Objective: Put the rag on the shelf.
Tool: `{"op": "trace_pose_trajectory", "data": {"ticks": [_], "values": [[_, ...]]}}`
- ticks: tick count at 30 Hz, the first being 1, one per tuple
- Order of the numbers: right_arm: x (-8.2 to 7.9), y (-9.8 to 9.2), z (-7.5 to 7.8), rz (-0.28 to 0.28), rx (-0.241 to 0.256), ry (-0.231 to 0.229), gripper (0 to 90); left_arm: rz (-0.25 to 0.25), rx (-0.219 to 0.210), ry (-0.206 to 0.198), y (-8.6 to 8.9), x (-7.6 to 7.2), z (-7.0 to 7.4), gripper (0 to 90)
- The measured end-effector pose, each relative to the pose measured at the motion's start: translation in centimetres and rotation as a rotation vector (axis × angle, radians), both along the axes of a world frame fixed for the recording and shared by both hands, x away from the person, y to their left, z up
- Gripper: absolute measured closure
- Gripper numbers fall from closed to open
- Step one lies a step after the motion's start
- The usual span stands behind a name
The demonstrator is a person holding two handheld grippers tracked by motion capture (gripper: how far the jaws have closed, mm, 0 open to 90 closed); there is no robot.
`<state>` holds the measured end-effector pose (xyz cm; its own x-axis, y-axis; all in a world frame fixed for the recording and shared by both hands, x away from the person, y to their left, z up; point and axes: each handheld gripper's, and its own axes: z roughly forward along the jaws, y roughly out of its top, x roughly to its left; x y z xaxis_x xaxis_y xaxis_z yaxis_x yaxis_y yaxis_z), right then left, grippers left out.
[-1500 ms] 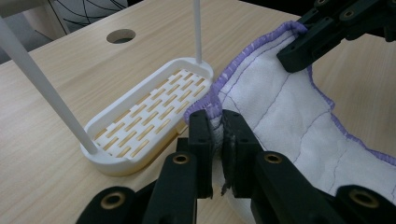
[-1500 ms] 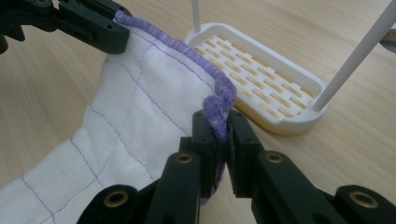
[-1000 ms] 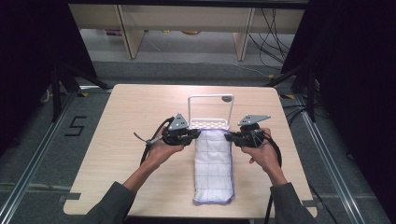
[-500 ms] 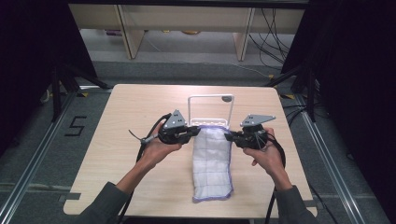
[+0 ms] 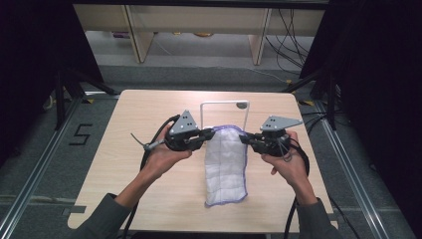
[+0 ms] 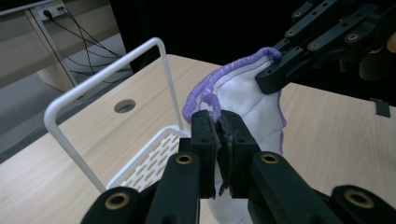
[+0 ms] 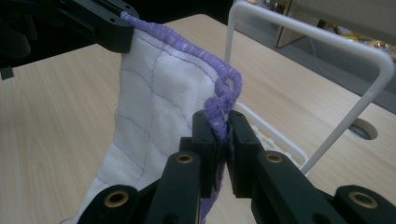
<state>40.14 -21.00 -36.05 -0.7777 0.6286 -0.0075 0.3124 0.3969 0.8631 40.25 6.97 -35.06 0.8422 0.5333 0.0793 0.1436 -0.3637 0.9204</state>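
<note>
A white quilted cloth (image 5: 226, 164) with a purple edge hangs by its far end between my two grippers, and its near end lies on the table. My left gripper (image 5: 211, 133) is shut on the cloth's far left corner; its jaws (image 6: 218, 119) pinch the purple edge of the cloth (image 6: 243, 102). My right gripper (image 5: 244, 138) is shut on the far right corner, its jaws (image 7: 220, 126) closed on the purple edge of the cloth (image 7: 159, 79). Just behind the cloth stands a white wire rack (image 5: 224, 103) with a slotted base (image 6: 149, 156).
The light wooden table (image 5: 124, 164) has a round cable hole (image 5: 242, 105) by the rack's far right post. Dark floor and metal rails flank the table, and shelving legs stand beyond its far edge. Bare wood lies left and right of the cloth.
Both grippers have risen and moved a little toward the rack, lifting the cloth's far end. The cloth's near end has slid slightly away from the person.
</note>
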Motion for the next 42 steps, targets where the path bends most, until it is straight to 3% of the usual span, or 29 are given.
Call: {"op": "trace_pose_trajectory", "data": {"ticks": [5, 17, 30, 42], "values": [[-0.1, 0.1, 1.4, -0.005, 0.020, -0.063, 83.9, 0.007, 0.011, -0.024, 0.0, 0.2, 2.0, 84.5], [2.6, -0.1, 4.6, -0.036, 0.028, -0.048, 84.0, 0.056, -0.007, -0.005, 0.5, 2.6, 4.6, 84.4], [6.0, 0.5, 9.2, -0.083, 0.044, -0.111, 84.1, 0.111, -0.024, -0.053, 0.9, 6.4, 8.3, 84.5], [9.1, 1.3, 11.1, -0.115, 0.066, -0.111, 84.0, 0.165, -0.055, -0.064, 0.9, 8.8, 10.2, 84.5]]}}
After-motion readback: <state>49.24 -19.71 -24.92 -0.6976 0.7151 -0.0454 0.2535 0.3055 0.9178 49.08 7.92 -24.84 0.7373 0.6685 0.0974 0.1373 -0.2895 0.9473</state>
